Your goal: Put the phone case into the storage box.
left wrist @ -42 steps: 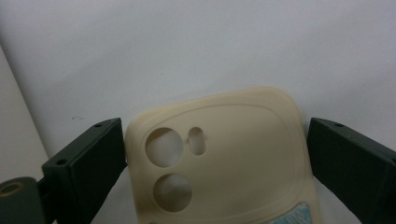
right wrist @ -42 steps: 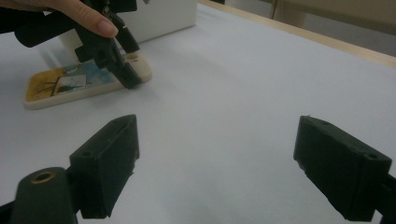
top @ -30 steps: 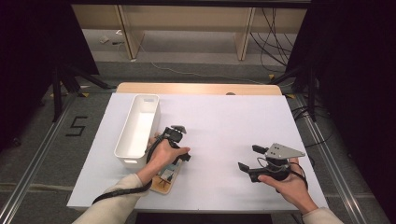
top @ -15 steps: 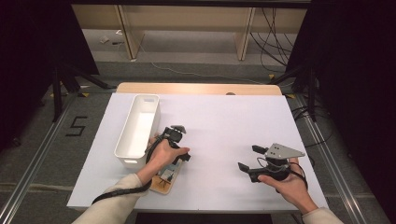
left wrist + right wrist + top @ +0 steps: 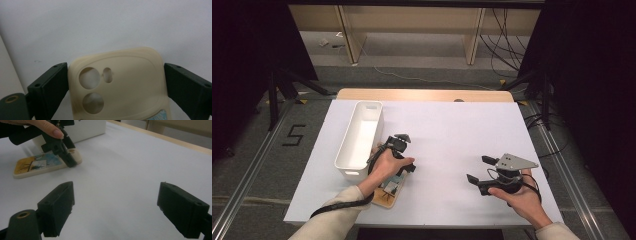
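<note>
— Where's the phone case (image 5: 117, 85)?

— Flat on the white table (image 5: 452, 130), just beside the white bin (image 5: 359, 140), near the front edge. Nothing has shifted in the last second. My left tongs (image 5: 115, 82) straddle its camera-hole end, spread, jaws at its sides, not yet squeezing.

— Looks?

— Cream, soft-looking, painted picture on the back.

— Right tongs (image 5: 477, 170)?

— Spread wide, empty, well apart.

Three cameras, one table (image 5: 452, 125)

The high view looks forward and down from above. The left gripper view sits close over the phone case (image 5: 120, 87); the right gripper view looks low across the table at that case (image 5: 45, 165).
</note>
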{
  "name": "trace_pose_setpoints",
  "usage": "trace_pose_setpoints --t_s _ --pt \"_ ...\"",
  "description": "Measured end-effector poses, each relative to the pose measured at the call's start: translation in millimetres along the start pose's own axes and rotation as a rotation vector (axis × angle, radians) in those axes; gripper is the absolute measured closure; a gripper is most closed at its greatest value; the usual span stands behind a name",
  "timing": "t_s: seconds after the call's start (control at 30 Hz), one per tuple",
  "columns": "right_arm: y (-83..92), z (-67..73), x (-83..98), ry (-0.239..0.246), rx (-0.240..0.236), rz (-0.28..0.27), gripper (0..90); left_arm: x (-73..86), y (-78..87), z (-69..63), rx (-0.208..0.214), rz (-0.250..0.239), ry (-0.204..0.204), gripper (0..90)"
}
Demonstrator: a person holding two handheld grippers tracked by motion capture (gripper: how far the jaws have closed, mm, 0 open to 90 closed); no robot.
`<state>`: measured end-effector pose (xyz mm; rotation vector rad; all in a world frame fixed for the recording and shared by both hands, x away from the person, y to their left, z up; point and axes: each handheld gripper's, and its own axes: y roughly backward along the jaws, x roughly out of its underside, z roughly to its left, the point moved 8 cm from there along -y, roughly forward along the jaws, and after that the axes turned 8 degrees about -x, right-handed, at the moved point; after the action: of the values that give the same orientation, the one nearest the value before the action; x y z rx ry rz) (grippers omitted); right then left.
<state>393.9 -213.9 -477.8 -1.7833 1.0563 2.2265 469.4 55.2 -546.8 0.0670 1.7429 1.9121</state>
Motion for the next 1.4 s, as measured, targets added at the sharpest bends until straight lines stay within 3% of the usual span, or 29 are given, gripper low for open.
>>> trace_pose_setpoints --t_s 0.83,0.97,1.4 --pt "0.9 -0.3 -0.5 -0.001 -0.002 -0.004 15.3 -1.7 1.4 -4.1 0.01 -0.026 -0.004 9.3" --pt "1.2 -0.6 -0.4 -0.003 0.0 -0.004 15.3 -2.4 2.5 -6.3 0.009 -0.038 -0.021 9.4" --pt "2.6 -1.9 -1.6 -0.002 0.006 -0.012 15.3 -11.7 19.2 -10.1 0.041 -0.156 -0.022 9.4"
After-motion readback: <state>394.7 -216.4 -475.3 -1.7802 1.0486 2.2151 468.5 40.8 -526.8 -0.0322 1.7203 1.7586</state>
